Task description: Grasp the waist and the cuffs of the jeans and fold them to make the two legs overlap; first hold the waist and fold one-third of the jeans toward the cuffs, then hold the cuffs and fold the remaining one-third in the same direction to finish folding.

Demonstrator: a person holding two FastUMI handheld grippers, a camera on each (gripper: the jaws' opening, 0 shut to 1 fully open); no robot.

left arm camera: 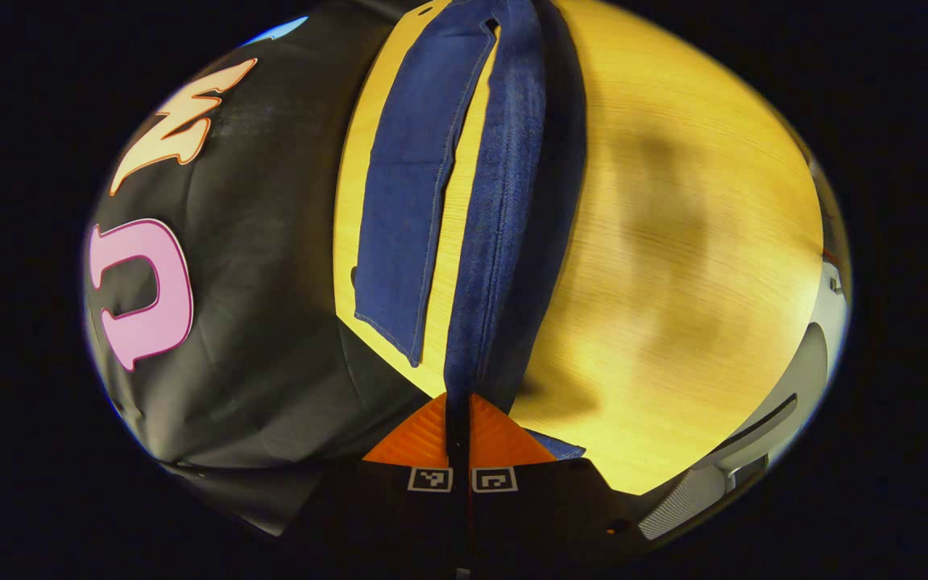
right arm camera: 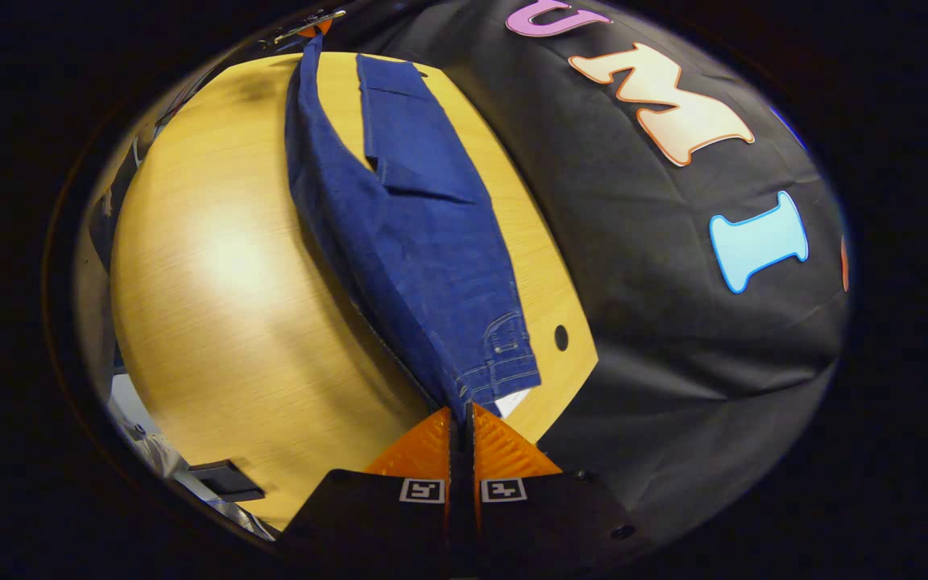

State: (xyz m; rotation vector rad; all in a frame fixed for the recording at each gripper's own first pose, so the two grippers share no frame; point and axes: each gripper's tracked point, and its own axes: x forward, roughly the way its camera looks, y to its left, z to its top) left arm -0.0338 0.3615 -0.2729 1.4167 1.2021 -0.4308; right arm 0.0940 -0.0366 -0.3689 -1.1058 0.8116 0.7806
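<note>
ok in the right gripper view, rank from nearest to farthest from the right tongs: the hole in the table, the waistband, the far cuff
1. Waistband: right at the right tongs, which are closed on the jeans' edge here.
2. Hole: a little beyond, to the right, in the table.
3. Far cuff: at the top, at the table's far end.

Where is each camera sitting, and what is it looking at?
Left gripper view: rides the left hand-held gripper, looking from the cuffs along the jeans; its fingers pinch a cuff.
Right gripper view: rides the right hand-held gripper, looking from the waist; its fingers pinch denim.
Shared: jeans, table.
</note>
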